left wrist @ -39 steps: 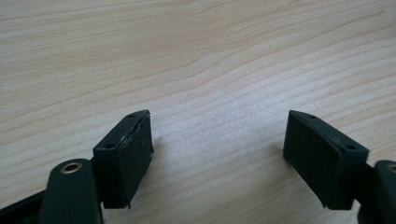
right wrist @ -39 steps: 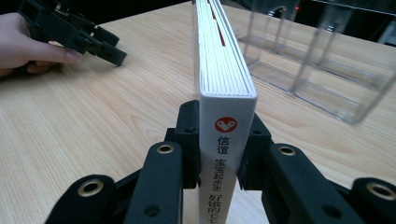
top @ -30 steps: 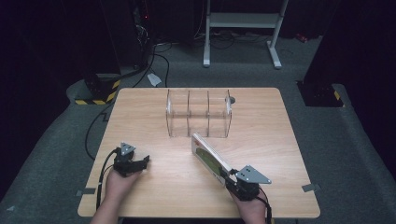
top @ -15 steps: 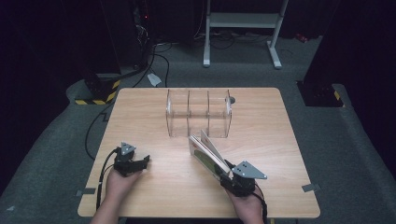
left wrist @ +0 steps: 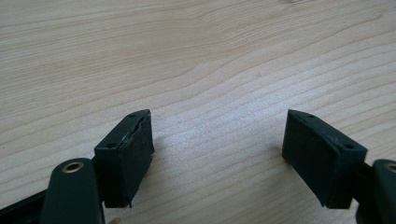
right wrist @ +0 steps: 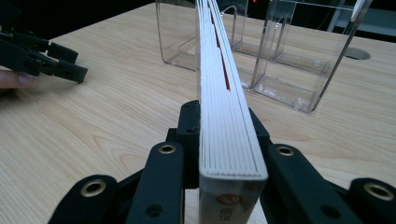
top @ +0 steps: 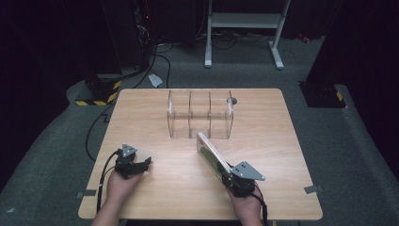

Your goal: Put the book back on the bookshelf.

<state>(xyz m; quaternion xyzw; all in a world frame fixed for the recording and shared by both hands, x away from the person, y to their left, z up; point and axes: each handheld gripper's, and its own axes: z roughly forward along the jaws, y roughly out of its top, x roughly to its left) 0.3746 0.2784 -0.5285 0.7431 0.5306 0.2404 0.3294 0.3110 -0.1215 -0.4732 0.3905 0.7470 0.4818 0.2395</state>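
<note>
While the wooden surface (top: 155, 117) takes up the middle of the high view, ringed by grey carpet and a dark room with cables and a white stand at the top of the frame, a clear divided organizer (top: 200, 114) stands on it just above centre, its three compartments empty as far as I can tell. Below and right of it, a thin white book (top: 212, 154) slants from the organizer's lower edge toward the lower right, tipped up off the wood, with its near end clamped in the right tongs (top: 225, 170); the jaws have just been closing on it, and in the right gripper view the page edges (right wrist: 224, 116) run straight away toward the clear walls. The step in hand looks like lifting the book to file it in a compartment. Next, I judge, it must be raised upright, lined up with one slot, and lowered between the dividers without knocking the light plastic. At lower left, the left tongs (top: 141, 164) rest on the wood with jaws apart, holding nothing.
</note>
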